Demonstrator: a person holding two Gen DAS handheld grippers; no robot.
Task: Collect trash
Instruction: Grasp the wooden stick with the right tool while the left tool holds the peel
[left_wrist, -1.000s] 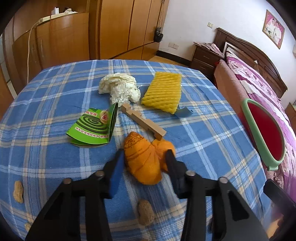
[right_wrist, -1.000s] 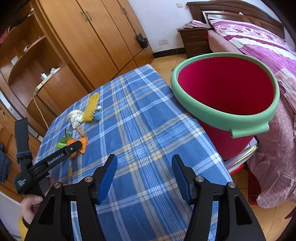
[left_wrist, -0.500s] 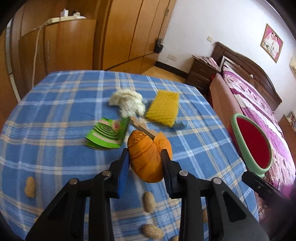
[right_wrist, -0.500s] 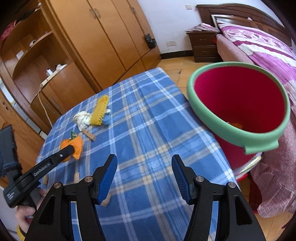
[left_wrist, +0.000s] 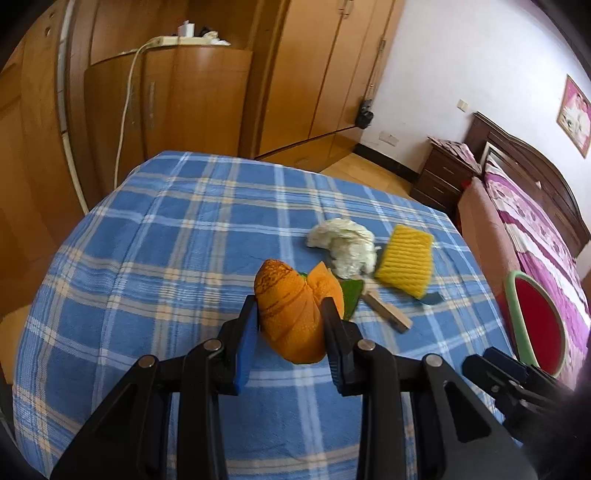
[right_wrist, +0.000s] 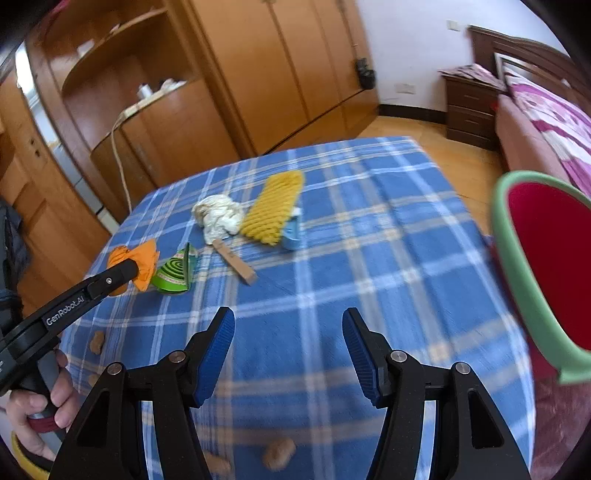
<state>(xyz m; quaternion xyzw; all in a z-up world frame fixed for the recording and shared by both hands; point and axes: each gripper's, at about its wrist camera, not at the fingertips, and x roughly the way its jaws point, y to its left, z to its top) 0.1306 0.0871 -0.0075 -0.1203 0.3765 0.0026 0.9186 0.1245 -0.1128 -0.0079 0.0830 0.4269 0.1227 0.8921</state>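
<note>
- The left claw (left_wrist: 290, 328) is clamped on the orange peel (left_wrist: 291, 314); its jaws have just been closing, and the pads now press the peel's two sides. The peel hangs clear of the counter (left_wrist: 147, 258), probably so it can be carried over the clutter rather than dragged through it.
- The right claw (right_wrist: 288, 354) stands about half open with nothing between its jaws, low over the near counter, seemingly free for the next pick.
- In the right view, peanut shells (right_wrist: 279, 452) lie at 6 o'clock under that claw, with more at 9 o'clock by the counter edge.
- At 10 o'clock the left claw shows from the side, with the peel above a green packet (right_wrist: 173, 271).
- Past that, toward 12 o'clock: a wood clip (right_wrist: 236, 262), white wad (right_wrist: 218, 218), yellow foam (right_wrist: 273, 206) and a small blue piece (right_wrist: 291, 234), all still on the counter.
- The red bucket (right_wrist: 517, 266) sits off the counter at 3 o'clock, its mouth tilted this way; it looks like the place for the trash, and the peel is well apart from it.
</note>
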